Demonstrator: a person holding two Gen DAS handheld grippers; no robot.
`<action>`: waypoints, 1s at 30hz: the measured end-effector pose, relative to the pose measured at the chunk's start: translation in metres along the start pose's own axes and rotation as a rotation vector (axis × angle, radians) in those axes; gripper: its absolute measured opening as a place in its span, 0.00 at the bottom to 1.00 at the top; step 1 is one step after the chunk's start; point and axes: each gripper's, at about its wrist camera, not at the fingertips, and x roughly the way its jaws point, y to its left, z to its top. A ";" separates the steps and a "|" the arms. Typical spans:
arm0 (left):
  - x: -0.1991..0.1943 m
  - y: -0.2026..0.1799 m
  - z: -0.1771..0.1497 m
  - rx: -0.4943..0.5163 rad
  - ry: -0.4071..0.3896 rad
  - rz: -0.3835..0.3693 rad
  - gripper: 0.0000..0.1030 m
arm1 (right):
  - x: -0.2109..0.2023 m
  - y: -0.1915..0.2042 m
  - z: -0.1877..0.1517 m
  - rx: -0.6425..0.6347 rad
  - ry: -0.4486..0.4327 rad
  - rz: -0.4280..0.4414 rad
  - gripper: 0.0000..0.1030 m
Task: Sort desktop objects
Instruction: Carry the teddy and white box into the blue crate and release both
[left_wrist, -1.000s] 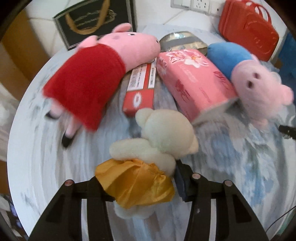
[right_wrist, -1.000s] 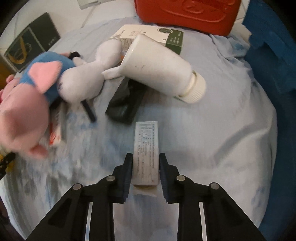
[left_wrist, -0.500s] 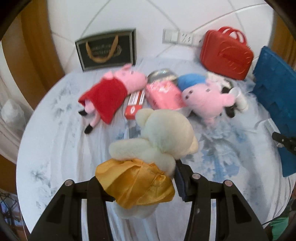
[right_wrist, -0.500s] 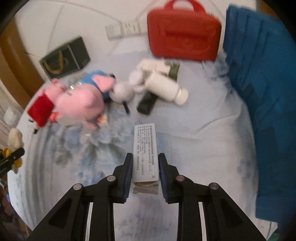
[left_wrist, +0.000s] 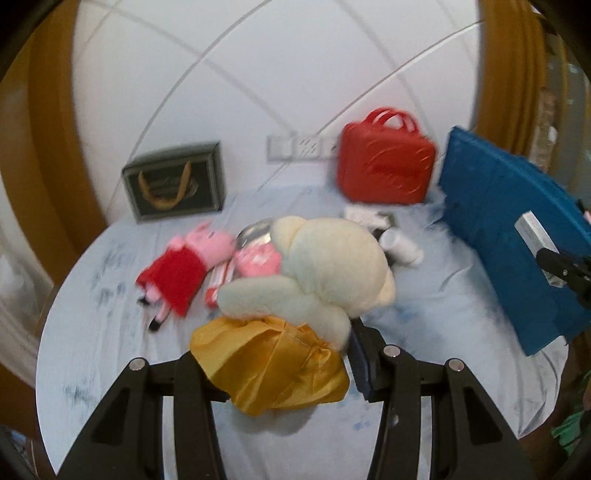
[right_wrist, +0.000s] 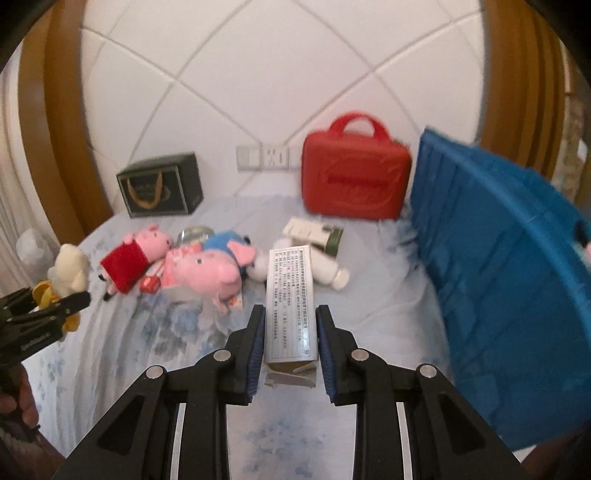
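Two things are up off the counter (right_wrist: 388, 295): my left gripper (left_wrist: 280, 365) squeezes the bear (left_wrist: 332, 266), my right gripper (right_wrist: 290, 350) pinches the box (right_wrist: 290, 310). I should hold tight and go slowly to the blue bin (right_wrist: 498, 280).

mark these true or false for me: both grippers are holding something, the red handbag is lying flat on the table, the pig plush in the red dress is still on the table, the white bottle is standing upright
1. Both grippers hold something. True: the left gripper is shut on the cream plush bear in a yellow satin skirt, the right gripper on the slim grey printed carton.
2. The red hard-shell handbag lies flat. False: it stands upright against the tiled wall.
3. The pink pig plush in a red dress lies on the table. True.
4. The white plastic bottle stands upright. False: it lies on its side beside the blue plastic crate.
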 end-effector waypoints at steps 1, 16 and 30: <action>-0.005 -0.009 0.002 0.009 -0.015 -0.006 0.46 | -0.004 -0.002 0.001 -0.004 -0.018 -0.002 0.26; -0.046 -0.211 0.070 0.127 -0.200 -0.157 0.46 | -0.107 -0.141 0.032 0.033 -0.296 -0.122 0.26; -0.062 -0.437 0.119 0.269 -0.219 -0.413 0.46 | -0.143 -0.333 0.004 0.193 -0.271 -0.319 0.26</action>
